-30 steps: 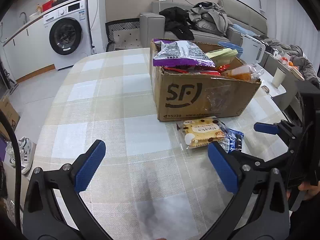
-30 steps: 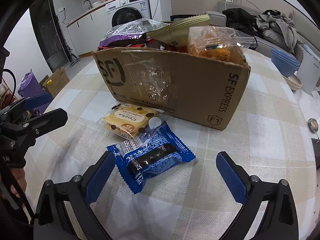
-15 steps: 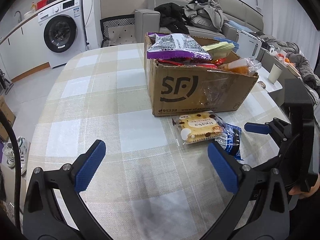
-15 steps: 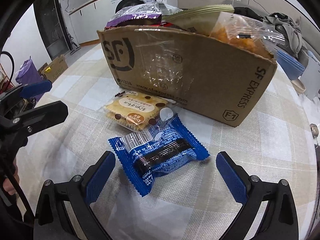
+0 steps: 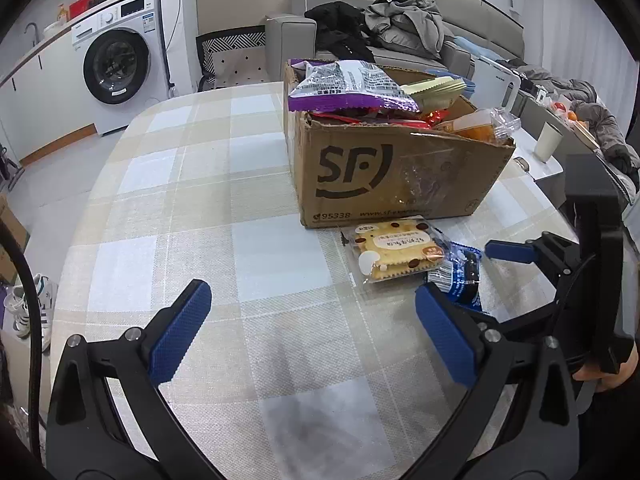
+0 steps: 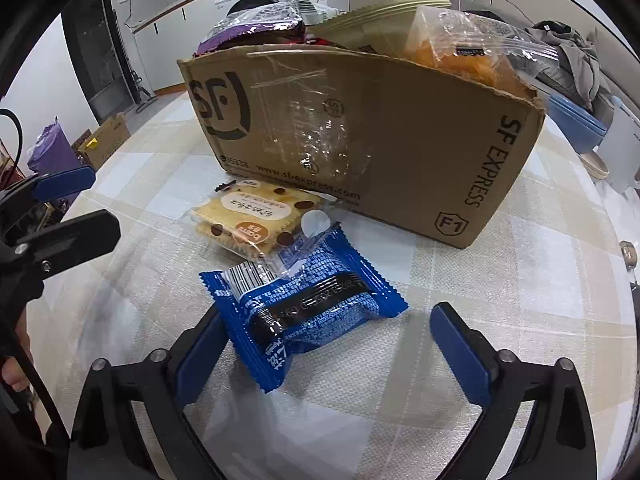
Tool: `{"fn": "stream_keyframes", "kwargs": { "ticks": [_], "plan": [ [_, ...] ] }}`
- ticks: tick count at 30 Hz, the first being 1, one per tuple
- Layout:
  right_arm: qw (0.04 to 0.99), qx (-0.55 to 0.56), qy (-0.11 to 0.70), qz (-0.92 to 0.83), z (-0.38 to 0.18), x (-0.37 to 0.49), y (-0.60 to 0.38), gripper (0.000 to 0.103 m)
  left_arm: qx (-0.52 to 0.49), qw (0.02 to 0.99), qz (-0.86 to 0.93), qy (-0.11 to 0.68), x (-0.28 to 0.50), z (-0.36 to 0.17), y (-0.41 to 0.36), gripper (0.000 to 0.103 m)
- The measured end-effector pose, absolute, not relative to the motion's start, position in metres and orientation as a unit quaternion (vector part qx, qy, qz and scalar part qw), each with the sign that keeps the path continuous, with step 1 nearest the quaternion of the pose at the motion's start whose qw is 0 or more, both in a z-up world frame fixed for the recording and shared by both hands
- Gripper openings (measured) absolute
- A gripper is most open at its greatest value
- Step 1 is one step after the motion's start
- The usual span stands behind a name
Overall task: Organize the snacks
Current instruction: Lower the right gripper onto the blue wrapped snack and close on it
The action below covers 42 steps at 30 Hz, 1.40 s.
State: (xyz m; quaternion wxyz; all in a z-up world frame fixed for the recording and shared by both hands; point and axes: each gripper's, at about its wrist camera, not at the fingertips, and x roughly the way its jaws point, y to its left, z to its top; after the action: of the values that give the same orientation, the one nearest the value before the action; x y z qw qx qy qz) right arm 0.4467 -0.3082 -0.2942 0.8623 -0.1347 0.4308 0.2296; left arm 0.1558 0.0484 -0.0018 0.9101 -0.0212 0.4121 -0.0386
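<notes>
Left gripper (image 5: 312,332): jaws spread wide, nothing between them; it hovers over bare checked tablecloth (image 5: 192,200), to the left of both loose snacks.
Cracker pack (image 6: 256,220): clear wrapper with pale biscuits, flat on the cloth, just in front of the cardboard box (image 6: 400,152); one end lies under or against the blue pack, I cannot tell which.
Blue snack pack (image 6: 308,312): flat on the cloth, nearer to the camera than the crackers. Its long axis runs slanted, from low left to upper right in the right wrist view.
Right gripper (image 6: 324,344): jaws apart and just been closing a little. The blue pack is between them; its left corner covers the left pad, while the right pad stands clear of the wrapper. It is not pinched yet.
Nearer hand: the right one, by far; the left is well apart from this pack.
Box: already heaped with bags up over its rim.
Likely next move: close across the pack, then lift it toward the box.
</notes>
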Motion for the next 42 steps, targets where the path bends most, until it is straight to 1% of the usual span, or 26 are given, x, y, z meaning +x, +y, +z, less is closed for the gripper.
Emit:
{"fn": "stream_keyframes", "kwargs": {
  "ticks": [3, 14, 15, 16, 18, 20, 21, 31, 40, 42],
  "plan": [
    [0.861, -0.132, 0.426, 0.243, -0.293, 0.445, -0.306, 0.085, -0.018, 0.909, -0.041, 0.413, 0.155, -0.003, 0.046, 0.102],
    [0.863, -0.133, 0.42, 0.246, -0.29, 0.447, -0.312, 0.085, -0.012, 0.908, -0.045, 0.415, 0.155, -0.006, 0.043, 0.102],
    [0.864, -0.133, 0.418, 0.246, -0.289, 0.446, -0.313, 0.083, -0.012, 0.908, -0.045, 0.415, 0.155, -0.006, 0.043, 0.102],
    [0.867, -0.132, 0.413, 0.247, -0.288, 0.442, -0.317, 0.077, -0.012, 0.908, -0.045, 0.415, 0.155, -0.006, 0.043, 0.102],
    [0.866, -0.133, 0.414, 0.246, -0.288, 0.441, -0.319, 0.073, -0.013, 0.908, -0.045, 0.415, 0.155, -0.006, 0.043, 0.102],
    [0.866, -0.134, 0.413, 0.249, -0.286, 0.44, -0.322, 0.067, -0.012, 0.908, -0.045, 0.415, 0.155, -0.006, 0.043, 0.102],
    [0.866, -0.136, 0.413, 0.248, -0.285, 0.439, -0.323, 0.06, -0.012, 0.908, -0.045, 0.415, 0.155, -0.006, 0.043, 0.102],
    [0.861, -0.134, 0.419, 0.256, -0.278, 0.436, -0.333, 0.057, -0.012, 0.908, -0.045, 0.417, 0.154, -0.007, 0.043, 0.102],
    [0.838, -0.155, 0.448, 0.271, -0.273, 0.427, -0.362, 0.057, -0.015, 0.908, -0.044, 0.417, 0.155, -0.008, 0.044, 0.102],
    [0.833, -0.166, 0.452, 0.273, -0.272, 0.426, -0.367, 0.06, -0.014, 0.908, -0.045, 0.417, 0.156, -0.01, 0.045, 0.102]
  ]
}}
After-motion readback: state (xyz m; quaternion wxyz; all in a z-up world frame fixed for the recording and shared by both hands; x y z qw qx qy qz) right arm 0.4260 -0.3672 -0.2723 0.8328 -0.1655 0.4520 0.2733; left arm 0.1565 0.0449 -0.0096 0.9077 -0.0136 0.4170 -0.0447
